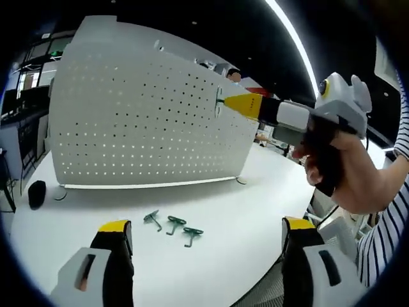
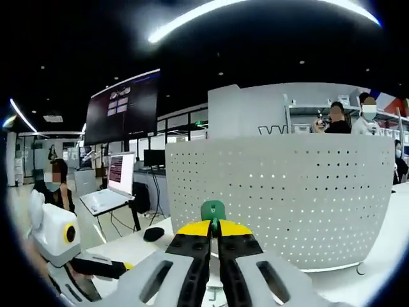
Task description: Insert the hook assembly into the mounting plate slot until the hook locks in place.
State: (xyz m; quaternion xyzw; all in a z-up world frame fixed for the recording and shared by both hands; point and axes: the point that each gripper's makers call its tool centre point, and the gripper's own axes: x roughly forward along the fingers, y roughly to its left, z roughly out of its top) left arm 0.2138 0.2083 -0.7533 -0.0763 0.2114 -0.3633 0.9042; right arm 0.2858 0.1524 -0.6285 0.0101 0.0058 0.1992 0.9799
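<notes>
right gripper (image 1: pixel 225 102): your jaws are clamped on a green hook (image 2: pixel 213 209), pinched low so the head pokes out past the yellow tips. Makes sense, since that's the end that has to go into the board.
hook position: in the left gripper view it looks right up against the perforated mounting plate (image 1: pixel 140 121), near the upper right part. Can't tell from here if it's actually seated in a hole or just touching.
left gripper (image 1: pixel 208 233): jaws spread wide, holding nothing, hanging back low over the white table (image 1: pixel 243 211). Guessing you parked it there so its camera keeps the whole board in shot.
spare hooks (image 1: pixel 172 225): three more green ones lying on the table in front of the plate, between your left jaws.
my take: you're mid-insertion, so push until it locks before letting go.
</notes>
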